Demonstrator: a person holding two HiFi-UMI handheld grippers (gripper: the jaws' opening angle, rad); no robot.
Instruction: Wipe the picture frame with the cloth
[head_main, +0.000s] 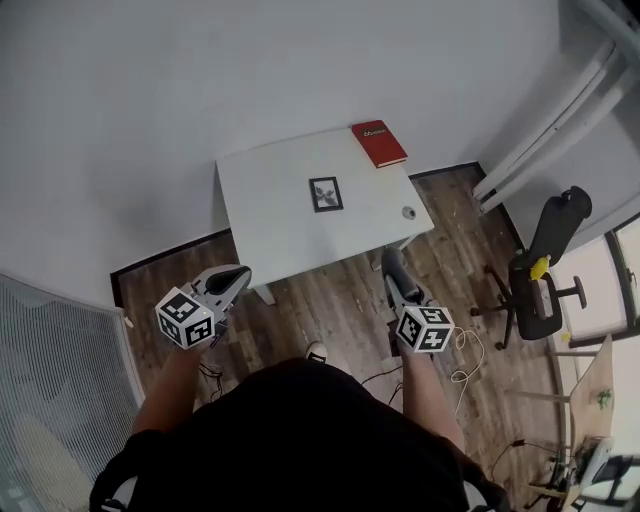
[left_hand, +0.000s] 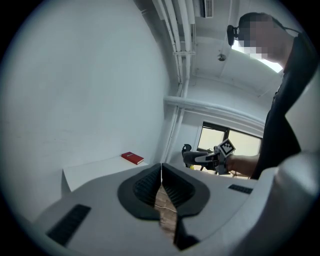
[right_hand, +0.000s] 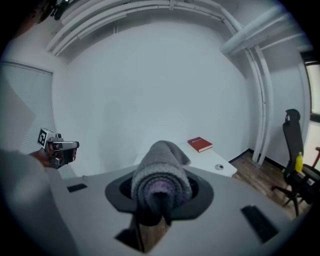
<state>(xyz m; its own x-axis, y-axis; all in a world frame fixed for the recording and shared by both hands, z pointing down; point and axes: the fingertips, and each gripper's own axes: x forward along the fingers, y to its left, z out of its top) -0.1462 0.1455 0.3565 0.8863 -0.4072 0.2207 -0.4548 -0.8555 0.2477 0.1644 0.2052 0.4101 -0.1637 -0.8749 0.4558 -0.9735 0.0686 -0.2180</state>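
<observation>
Two sets of jaws face the white table (head_main: 262, 190), one in each of your hands. Your left gripper (left_hand: 161, 172) has its jaws pressed together with nothing between them; only wooden floor (head_main: 350, 310) shows through the gap below the pads. Your right gripper (right_hand: 161, 192) has its jaws clamped on the grey cloth (right_hand: 161, 167), which is rolled up and bulges upward and forward past the tips. The picture frame (head_main: 325, 193) lies flat on the table, ahead of both sets of jaws and well apart from them, roughly on a line between the two. A red book (head_main: 378, 142) lies at the table's far corner, beyond the frame and ahead-right of the cloth-holding jaws. A small round object (head_main: 408, 212) sits near the table's edge, ahead of the right jaws.
</observation>
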